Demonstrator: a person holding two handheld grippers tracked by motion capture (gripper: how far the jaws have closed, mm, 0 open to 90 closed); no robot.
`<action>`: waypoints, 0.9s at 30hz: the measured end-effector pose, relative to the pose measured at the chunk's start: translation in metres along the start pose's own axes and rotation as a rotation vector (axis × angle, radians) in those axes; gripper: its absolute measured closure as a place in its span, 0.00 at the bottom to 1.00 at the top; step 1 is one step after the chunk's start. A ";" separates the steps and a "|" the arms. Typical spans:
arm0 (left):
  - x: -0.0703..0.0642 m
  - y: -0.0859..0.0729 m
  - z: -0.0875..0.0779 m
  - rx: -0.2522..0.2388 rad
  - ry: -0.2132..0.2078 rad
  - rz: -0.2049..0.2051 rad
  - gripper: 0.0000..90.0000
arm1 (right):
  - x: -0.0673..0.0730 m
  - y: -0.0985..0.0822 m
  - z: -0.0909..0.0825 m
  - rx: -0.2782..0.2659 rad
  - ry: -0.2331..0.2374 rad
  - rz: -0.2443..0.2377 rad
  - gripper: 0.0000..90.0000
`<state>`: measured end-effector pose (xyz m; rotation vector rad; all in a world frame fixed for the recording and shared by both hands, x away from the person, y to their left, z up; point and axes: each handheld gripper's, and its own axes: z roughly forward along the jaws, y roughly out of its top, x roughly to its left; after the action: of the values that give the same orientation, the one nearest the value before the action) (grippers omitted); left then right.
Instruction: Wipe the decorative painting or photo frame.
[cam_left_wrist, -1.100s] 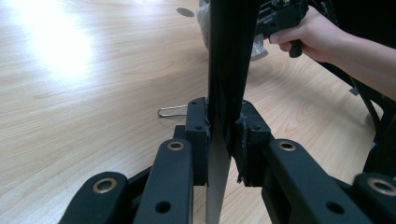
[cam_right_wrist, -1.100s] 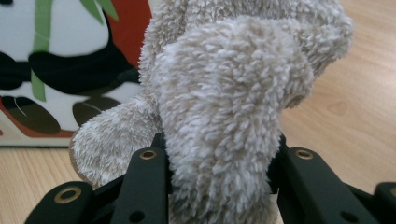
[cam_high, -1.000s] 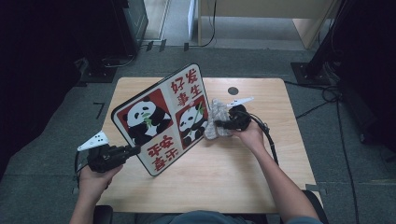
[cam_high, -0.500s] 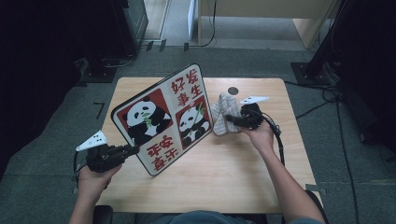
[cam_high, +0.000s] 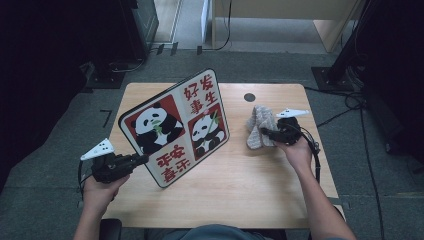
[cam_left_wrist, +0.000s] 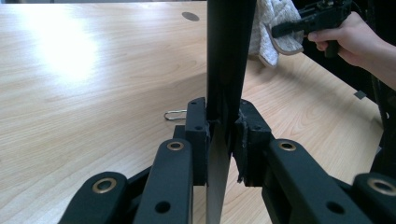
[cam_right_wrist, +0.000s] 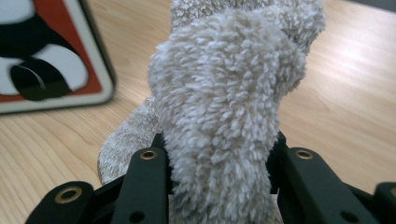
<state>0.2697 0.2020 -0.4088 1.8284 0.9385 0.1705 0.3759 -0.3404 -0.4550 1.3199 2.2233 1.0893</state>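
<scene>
A flat panda board (cam_high: 175, 127) with red squares and red characters stands tilted above the table. My left gripper (cam_high: 136, 160) is shut on its near left edge; in the left gripper view the board's dark edge (cam_left_wrist: 226, 65) rises between the clamped jaws of the left gripper (cam_left_wrist: 223, 140). A beige fluffy cloth (cam_high: 258, 126) hangs bunched at the table's right, held clear of the board. My right gripper (cam_high: 263, 133) is shut on it; in the right gripper view the cloth (cam_right_wrist: 224, 107) bulges between the jaws of the right gripper (cam_right_wrist: 219, 163), with the board's corner (cam_right_wrist: 46, 56) at upper left.
The wooden table (cam_high: 240, 185) has a round dark cable hole (cam_high: 249, 97) near its far edge. A small metal clip (cam_left_wrist: 175, 115) lies on the wood beyond the left jaws. Dark equipment and cables sit on the floor around the table.
My right gripper has carried the cloth to the right, away from the board's face. The board and my left gripper have stayed where they were.
</scene>
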 end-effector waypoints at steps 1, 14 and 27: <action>0.000 0.000 0.000 0.001 0.000 0.000 0.86 | -0.002 -0.002 -0.001 0.002 -0.008 -0.004 0.72; 0.002 0.000 -0.001 0.000 0.002 0.005 0.86 | -0.029 -0.024 0.005 0.059 -0.077 0.071 0.71; 0.002 0.001 -0.001 0.003 0.007 0.009 0.85 | -0.042 -0.034 0.016 0.029 -0.039 0.167 0.53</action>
<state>0.2710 0.2041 -0.4086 1.8364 0.9361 0.1815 0.3870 -0.3783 -0.4949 1.5491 2.1394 1.0813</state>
